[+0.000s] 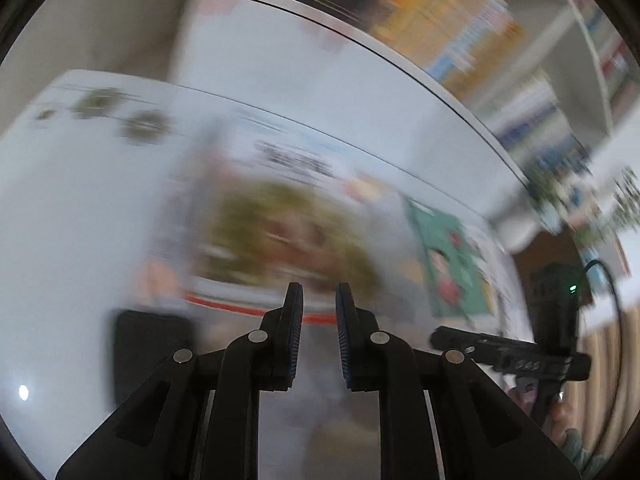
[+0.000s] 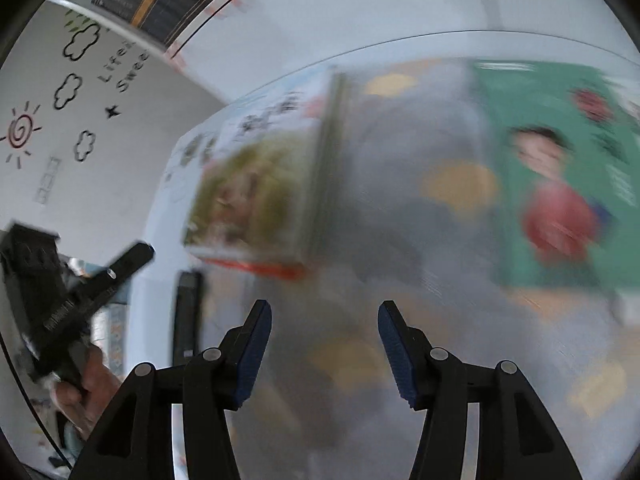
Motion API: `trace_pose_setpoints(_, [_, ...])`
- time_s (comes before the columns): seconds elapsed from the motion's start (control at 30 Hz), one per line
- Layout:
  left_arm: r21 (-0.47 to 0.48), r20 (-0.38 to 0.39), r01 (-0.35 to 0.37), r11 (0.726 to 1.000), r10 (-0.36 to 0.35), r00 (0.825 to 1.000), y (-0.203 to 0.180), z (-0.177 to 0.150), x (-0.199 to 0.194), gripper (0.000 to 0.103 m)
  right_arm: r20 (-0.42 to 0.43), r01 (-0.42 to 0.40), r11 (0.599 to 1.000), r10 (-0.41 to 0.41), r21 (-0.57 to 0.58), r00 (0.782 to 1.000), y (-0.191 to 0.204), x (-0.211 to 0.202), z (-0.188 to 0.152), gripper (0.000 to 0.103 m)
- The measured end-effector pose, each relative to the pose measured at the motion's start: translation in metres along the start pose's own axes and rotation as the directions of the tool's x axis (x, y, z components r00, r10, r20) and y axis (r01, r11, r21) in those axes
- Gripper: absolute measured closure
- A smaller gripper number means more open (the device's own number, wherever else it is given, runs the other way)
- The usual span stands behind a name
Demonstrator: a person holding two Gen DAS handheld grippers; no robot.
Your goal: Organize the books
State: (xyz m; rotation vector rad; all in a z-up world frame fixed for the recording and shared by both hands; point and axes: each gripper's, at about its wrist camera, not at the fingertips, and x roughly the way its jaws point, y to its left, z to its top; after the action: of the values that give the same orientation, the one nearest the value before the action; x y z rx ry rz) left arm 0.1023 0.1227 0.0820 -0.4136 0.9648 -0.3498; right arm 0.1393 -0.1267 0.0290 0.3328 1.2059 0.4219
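Blur smears both wrist views, so fine detail on the covers cannot be read. In the left wrist view, the left gripper (image 1: pixel 319 300) sits at the lower centre of the frame, its 2 black fingers with blue ribbed pads drawn close together with only a narrow gap, and nothing is between them. Above it, mid-frame, lies a picture book with a green and tan cover and a red stripe along its lower edge (image 1: pixel 280 236), flat on the white tabletop (image 1: pixel 80 220). To the right of that book lies a green-covered book with a cartoon figure (image 1: pixel 448 264), also flat on the table. A dark flat rectangular object (image 1: pixel 148 344) lies on the table at the lower left. At the right edge of this view the right gripper (image 1: pixel 520 356) shows as a black tool with a small green light.

In the right wrist view, the right gripper (image 2: pixel 325 312) stands at the lower centre with its jaws parted and nothing between the pads. The red-striped picture book (image 2: pixel 256 196) fills the centre left, the green book (image 2: pixel 560 184) the right, and a grey blurred cover with yellow patches (image 2: pixel 420 208) spreads between them. At the lower left a hand (image 2: pixel 92 384) holds the left gripper (image 2: pixel 132 258). A white wall with black cloud outlines and a red spiral sun (image 2: pixel 60 120) fills the upper left.
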Motion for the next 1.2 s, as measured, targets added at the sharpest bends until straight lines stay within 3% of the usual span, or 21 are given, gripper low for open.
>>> trace_pose_setpoints(0.13, [0.09,-0.1,0.086,0.992,-0.077,0.992,-0.065,-0.017,0.038,0.085,0.02,0.107,0.992,-0.108,0.063,0.994,-0.043,-0.039,-0.039,0.049])
trace_pose_setpoints(0.27, [0.167,-0.189,0.119,0.979,-0.086,0.978,-0.126,-0.037,0.072,0.085,0.058,0.14,0.978,-0.151,0.157,0.987,-0.095,-0.082,-0.06,0.049])
trace_pose_setpoints(0.47, [0.136,-0.247,0.105,0.985,-0.069,0.967,-0.176,-0.034,0.119,0.072,0.135,0.145,0.961,-0.18,0.237,0.974,-0.155,-0.133,-0.056,0.049])
trace_pose_setpoints(0.63, [0.109,-0.25,0.007,0.994,0.021,0.968,-0.187,-0.022,0.15,0.072,0.168,0.158,0.962,-0.198,0.225,0.966,-0.178,-0.145,-0.023,0.049])
trace_pose_setpoints(0.87, [0.083,-0.216,-0.105,0.991,0.121,0.969,-0.18,0.001,0.191,0.072,0.174,0.22,0.966,-0.241,0.135,0.955,-0.195,-0.118,0.022,0.05])
trace_pose_setpoints(0.9, [0.086,-0.201,-0.13,0.988,0.145,0.969,-0.179,0.003,0.196,0.072,0.183,0.237,0.964,-0.256,0.12,0.949,-0.194,-0.114,0.025,0.063])
trace_pose_setpoints(0.93, [0.082,-0.182,-0.172,0.982,0.184,0.966,-0.176,0.005,0.199,0.072,0.198,0.256,0.961,-0.272,0.103,0.942,-0.192,-0.11,0.029,0.07])
trace_pose_setpoints(0.97, [0.072,-0.169,-0.197,0.978,0.207,0.964,-0.173,0.007,0.201,0.072,0.21,0.281,0.955,-0.295,0.09,0.932,-0.191,-0.105,0.034,0.07])
trace_pose_setpoints(1.03, [0.016,-0.157,-0.185,0.983,0.185,0.97,-0.162,0.009,0.204,0.072,0.205,0.296,0.951,-0.308,0.086,0.929,-0.193,-0.095,0.04,0.07])
trace_pose_setpoints(1.1, [-0.032,-0.202,-0.133,0.991,0.124,0.971,-0.154,0.009,0.213,0.072,0.169,0.289,0.952,-0.303,0.101,0.938,-0.198,-0.083,0.046,0.069])
trace_pose_setpoints(1.2, [-0.01,-0.211,-0.082,0.997,0.078,0.974,-0.157,0.007,0.214,0.071,0.158,0.223,0.971,-0.235,0.086,0.959,-0.196,-0.076,0.053,0.068])
